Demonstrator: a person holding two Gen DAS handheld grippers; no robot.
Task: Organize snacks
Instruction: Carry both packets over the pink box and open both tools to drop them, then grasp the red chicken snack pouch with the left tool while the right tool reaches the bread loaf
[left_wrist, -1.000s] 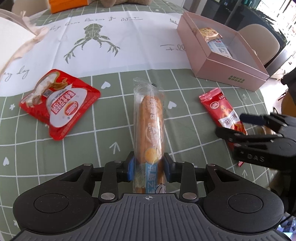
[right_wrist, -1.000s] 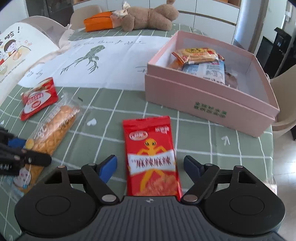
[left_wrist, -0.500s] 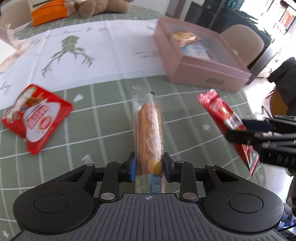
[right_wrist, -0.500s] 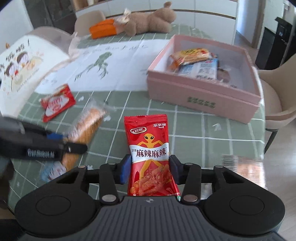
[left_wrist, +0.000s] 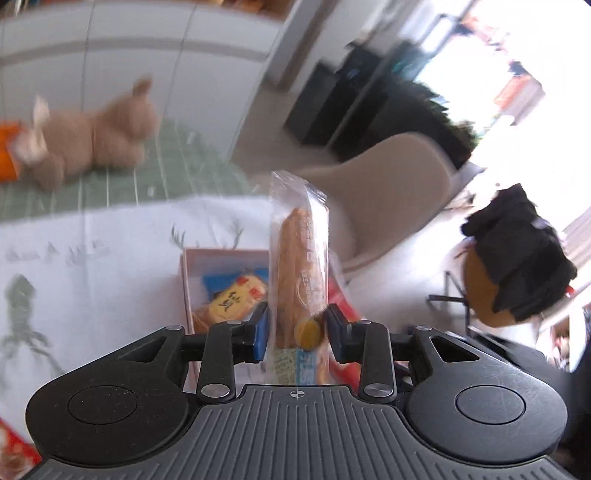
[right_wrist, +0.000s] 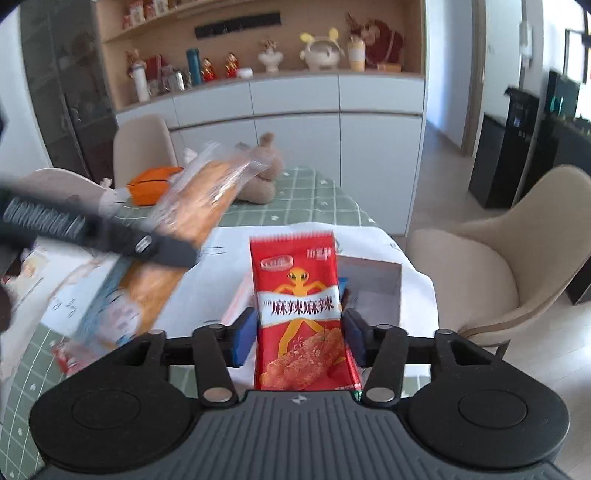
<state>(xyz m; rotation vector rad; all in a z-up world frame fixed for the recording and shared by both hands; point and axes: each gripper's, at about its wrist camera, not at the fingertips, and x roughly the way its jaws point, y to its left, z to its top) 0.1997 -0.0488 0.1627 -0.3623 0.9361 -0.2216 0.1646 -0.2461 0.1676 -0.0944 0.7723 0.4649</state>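
My left gripper (left_wrist: 297, 328) jaws clamp a light, crushable bread stick packet (left_wrist: 299, 273) low down; right gripper (right_wrist: 301, 330) jaws — lately reopening slightly — pinch a slippery red snack pouch (right_wrist: 299, 310) at mid-length.

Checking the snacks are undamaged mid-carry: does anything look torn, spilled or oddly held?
Nothing stands out. The bread stick packet is intact and upright in the left gripper; the red spicy snack packet sits whole in the right gripper. Both hang above the pink box. No spills visible.

Glossy red foil packet (right_wrist: 301, 314), clear crinkly plastic bread wrapper (left_wrist: 297, 266), plush bear (left_wrist: 92, 147)
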